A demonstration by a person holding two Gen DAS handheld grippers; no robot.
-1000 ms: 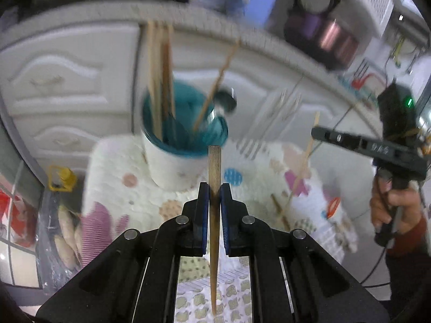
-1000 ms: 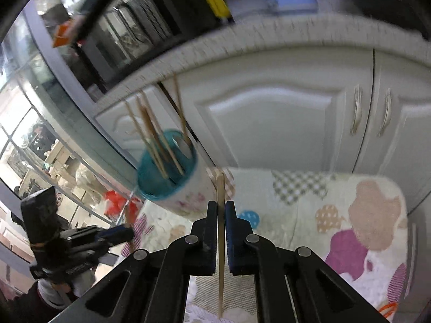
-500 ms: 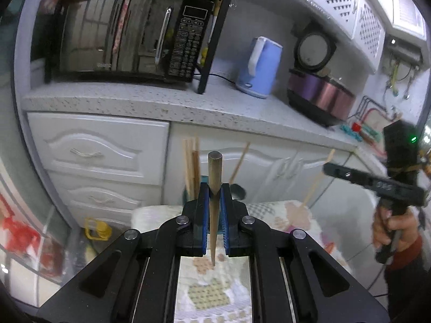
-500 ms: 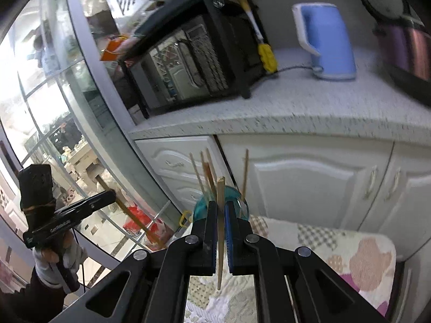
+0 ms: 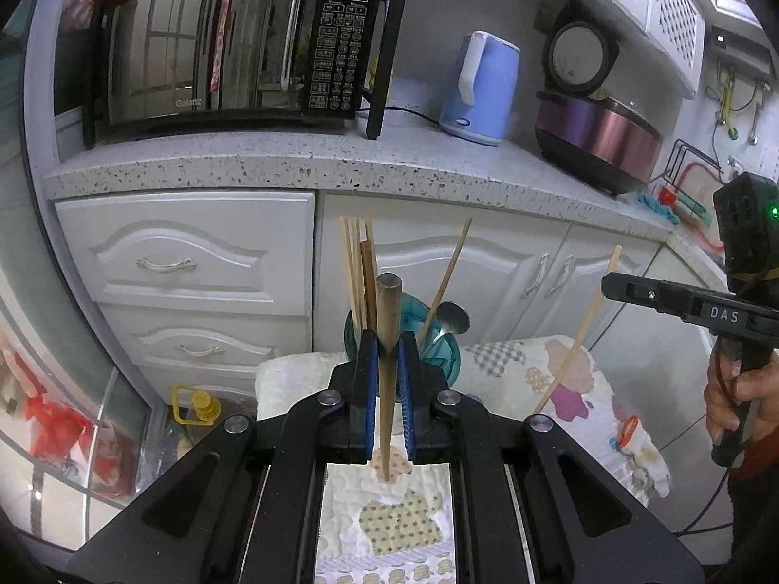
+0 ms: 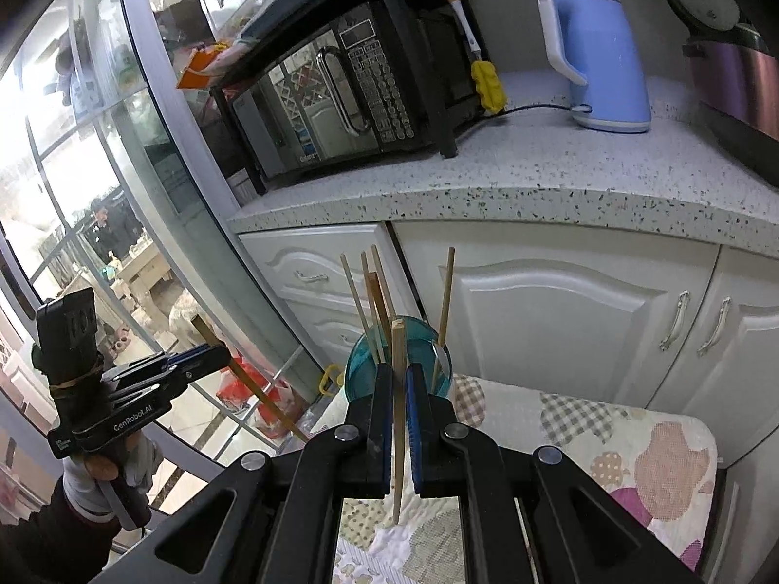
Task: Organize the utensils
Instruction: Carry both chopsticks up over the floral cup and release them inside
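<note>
Quilted cloth (image 5: pixel 574 379) lies just below my grippers. My left gripper (image 5: pixel 388 365) is clamped on a brown chopstick (image 5: pixel 388 321); my right gripper (image 6: pixel 398 389) pinches a pale chopstick (image 6: pixel 398 389). Beyond, at twelve o'clock, stands the teal cup (image 6: pixel 362 362), already crowded. Sticks leaning inside could block entry, and either chopstick might glance off the rim.

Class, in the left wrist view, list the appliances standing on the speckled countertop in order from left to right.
microwave oven → blue electric kettle → purple rice cooker
</note>
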